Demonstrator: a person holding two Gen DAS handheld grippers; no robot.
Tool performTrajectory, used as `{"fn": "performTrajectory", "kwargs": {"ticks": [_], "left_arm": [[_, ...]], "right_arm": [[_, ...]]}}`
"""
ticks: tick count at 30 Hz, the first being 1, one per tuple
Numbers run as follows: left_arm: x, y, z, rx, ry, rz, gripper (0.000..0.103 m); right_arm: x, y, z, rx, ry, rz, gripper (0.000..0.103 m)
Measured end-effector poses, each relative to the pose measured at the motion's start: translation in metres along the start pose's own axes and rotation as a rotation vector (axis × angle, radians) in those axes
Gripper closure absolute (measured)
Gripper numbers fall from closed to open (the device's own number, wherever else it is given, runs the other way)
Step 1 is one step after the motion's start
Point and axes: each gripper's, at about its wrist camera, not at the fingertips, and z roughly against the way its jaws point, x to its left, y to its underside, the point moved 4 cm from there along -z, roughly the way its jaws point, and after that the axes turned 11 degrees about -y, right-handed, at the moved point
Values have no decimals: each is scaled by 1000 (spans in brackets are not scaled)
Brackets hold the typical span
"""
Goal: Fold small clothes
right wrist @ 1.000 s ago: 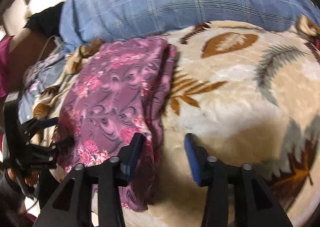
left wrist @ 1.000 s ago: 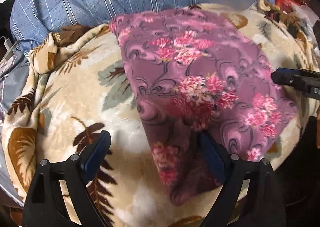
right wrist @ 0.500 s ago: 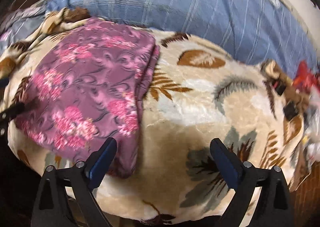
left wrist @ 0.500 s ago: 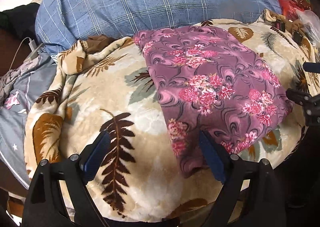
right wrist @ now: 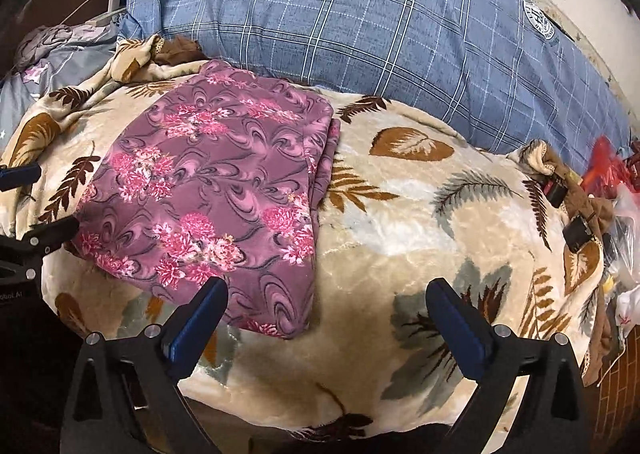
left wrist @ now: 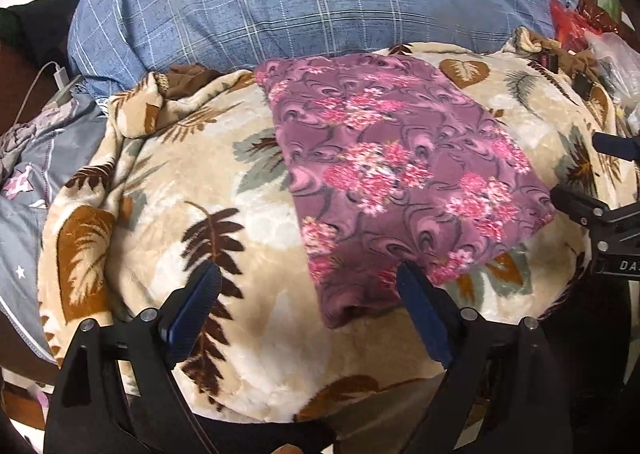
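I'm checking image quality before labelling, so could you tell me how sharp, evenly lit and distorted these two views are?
Left wrist view: sharp, warm indoor light, the purple floral cloth clear; strong fisheye bulge, dark corners. Right wrist view: equally sharp on the leaf-print blanket; slight blur at the far right edge, same curved distortion.

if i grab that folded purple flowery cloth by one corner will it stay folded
Probably not. The purple cloth looks thin and floppy, with loose layered edges along one side, so it would likely unfold and hang. It seems light, and the fuzzy blanket may drag on it if pushed.
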Motion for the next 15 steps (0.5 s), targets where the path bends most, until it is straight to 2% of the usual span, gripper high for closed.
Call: {"fn": "performTrajectory", "kwargs": {"ticks": [15], "left_arm": [[-23,8,11,-1,82,-15,12]], "right_arm": [[-9,5,5,3,-3,-52,3]]}}
